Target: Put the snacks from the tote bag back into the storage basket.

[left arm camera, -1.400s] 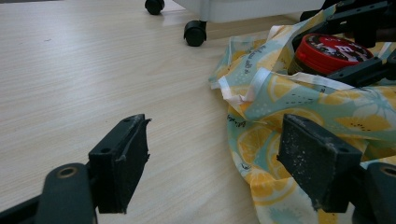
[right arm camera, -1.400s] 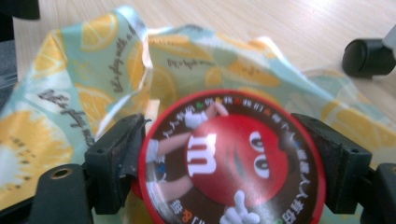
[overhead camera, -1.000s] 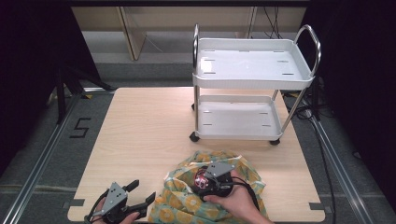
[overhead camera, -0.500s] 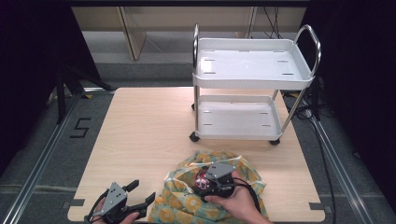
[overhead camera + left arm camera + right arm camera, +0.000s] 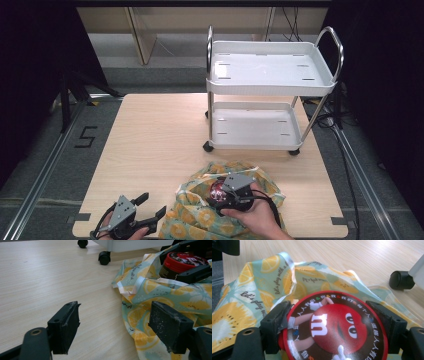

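Red-lidded round candy tin [image 5: 334, 325] sits clamped between the jaws of my right tongs [image 5: 227, 196], half out of the lemon-print cloth bag [image 5: 200, 220] at the near edge of the pale wooden table [image 5: 160, 135]. My left tongs [image 5: 142, 215] gape wide, empty, beside the bag. Next, I judge, lift the tin clear toward the white two-shelf cart [image 5: 270, 75].

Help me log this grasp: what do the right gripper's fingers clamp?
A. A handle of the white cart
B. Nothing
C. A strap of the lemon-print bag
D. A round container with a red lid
D: in the right gripper view, the right gripper has a finger on each side of the round red-lidded container, above the lemon-print bag.
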The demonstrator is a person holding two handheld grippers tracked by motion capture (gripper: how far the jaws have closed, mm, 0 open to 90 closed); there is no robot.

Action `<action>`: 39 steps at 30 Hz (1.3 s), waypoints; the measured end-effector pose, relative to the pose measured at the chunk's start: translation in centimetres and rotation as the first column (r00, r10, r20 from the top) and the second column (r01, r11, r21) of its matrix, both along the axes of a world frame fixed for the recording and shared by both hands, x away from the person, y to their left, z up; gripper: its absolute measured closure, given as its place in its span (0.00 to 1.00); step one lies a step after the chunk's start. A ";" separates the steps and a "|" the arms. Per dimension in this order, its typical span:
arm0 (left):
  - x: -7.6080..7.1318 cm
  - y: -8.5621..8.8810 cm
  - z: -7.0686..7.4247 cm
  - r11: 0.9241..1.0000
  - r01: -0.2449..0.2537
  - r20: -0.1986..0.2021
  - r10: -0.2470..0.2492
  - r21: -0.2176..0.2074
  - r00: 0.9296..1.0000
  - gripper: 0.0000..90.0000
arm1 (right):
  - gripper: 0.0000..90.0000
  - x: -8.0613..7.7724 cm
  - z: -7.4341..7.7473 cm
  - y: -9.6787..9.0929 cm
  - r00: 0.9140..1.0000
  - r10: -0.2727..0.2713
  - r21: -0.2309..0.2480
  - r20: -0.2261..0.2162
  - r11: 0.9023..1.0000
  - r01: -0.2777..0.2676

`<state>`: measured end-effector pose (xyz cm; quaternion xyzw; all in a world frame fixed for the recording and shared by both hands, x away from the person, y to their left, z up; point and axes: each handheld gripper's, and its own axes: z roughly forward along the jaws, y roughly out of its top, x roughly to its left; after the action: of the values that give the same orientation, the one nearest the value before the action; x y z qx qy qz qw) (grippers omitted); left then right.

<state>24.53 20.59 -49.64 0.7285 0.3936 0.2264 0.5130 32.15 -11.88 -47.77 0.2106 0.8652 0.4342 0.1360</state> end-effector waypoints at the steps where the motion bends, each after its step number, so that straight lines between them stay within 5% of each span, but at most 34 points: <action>1: 0.0 0.0 0.0 1.000 -0.001 0.000 0.001 0.000 1.000 0.26 | 0.27 0.0 0.1 0.0 1.000 0.001 0.000 -0.002 1.000 -0.001; 39: 0.0 0.1 0.1 1.000 -0.009 0.016 0.010 -0.026 1.000 0.26 | 0.28 0.1 2.4 -1.0 1.000 -0.013 0.060 0.019 0.998 0.012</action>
<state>24.58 20.71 -49.57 0.7180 0.3958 0.2296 0.5245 32.21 -12.83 -45.34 0.2157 0.8492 0.4609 0.1410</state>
